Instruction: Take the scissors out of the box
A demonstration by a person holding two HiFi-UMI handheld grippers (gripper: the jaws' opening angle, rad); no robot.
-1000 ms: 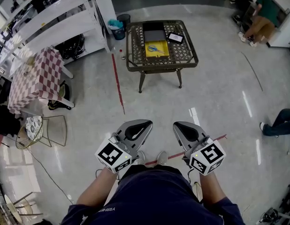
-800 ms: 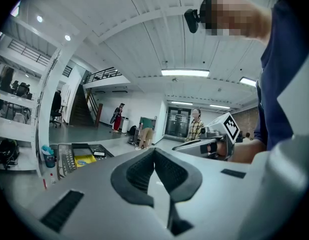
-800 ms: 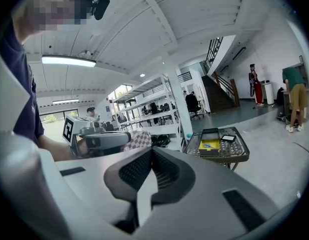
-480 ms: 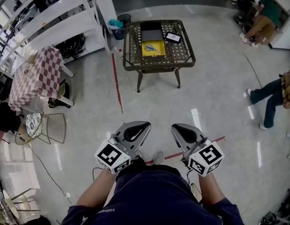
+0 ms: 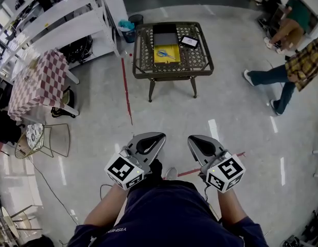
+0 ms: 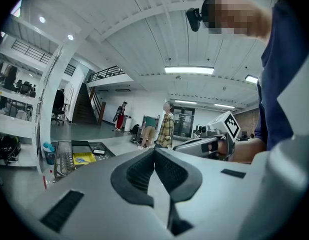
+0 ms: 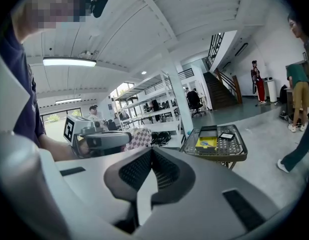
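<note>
Blue-handled scissors [image 5: 165, 52] lie in an open yellow box [image 5: 166, 56] on a metal mesh table [image 5: 200, 60], far ahead across the floor. In the right gripper view the yellow box [image 7: 206, 144] shows small on the table [image 7: 229, 150]. The left gripper view shows the same box [image 6: 83, 158] at the lower left. My left gripper [image 5: 155, 138] and right gripper [image 5: 196, 140] are held side by side near my body, well short of the table. Both are shut, with nothing between the jaws.
A dark lid [image 5: 165, 35] and a tablet [image 5: 189, 41] also lie on the table. A person in a plaid shirt [image 5: 295, 66] walks at the right. White shelving [image 5: 71, 19], a bin [image 5: 129, 32] and a checked-cloth table [image 5: 38, 84] stand at the left.
The person in the plaid shirt has walked in from the right edge toward the table. Both grippers have stayed shut in the same place.
</note>
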